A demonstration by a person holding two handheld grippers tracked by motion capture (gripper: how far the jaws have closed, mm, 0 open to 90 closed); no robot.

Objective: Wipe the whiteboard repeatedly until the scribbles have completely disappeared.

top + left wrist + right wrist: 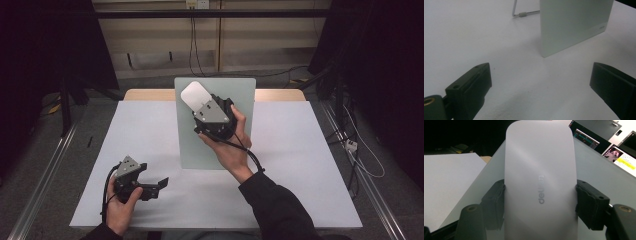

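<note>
**Right gripper view: eraser clamped against upright board; left gripper idle**

Right gripper view shows the jaws of the right gripper [540, 205] clamped on both long sides of a white, rounded eraser [540, 170], logo side facing the camera. A grip low on the body leaves most of the eraser free ahead of the jaws, apparently so it can be pressed to a surface. Behind it stands the pale green board [599, 175].

High view places the right gripper [200, 107] and eraser [192, 96] at the board's [215, 150] upper left area; whether they touch cannot be confirmed. The board stands near the desk's [300, 165] far edge, centred, propped by a wire stand [521, 14].

The left gripper [157, 184] rests near the desk's front left corner, jaws wide apart and holding nothing, judged parked clear of the work.
</note>
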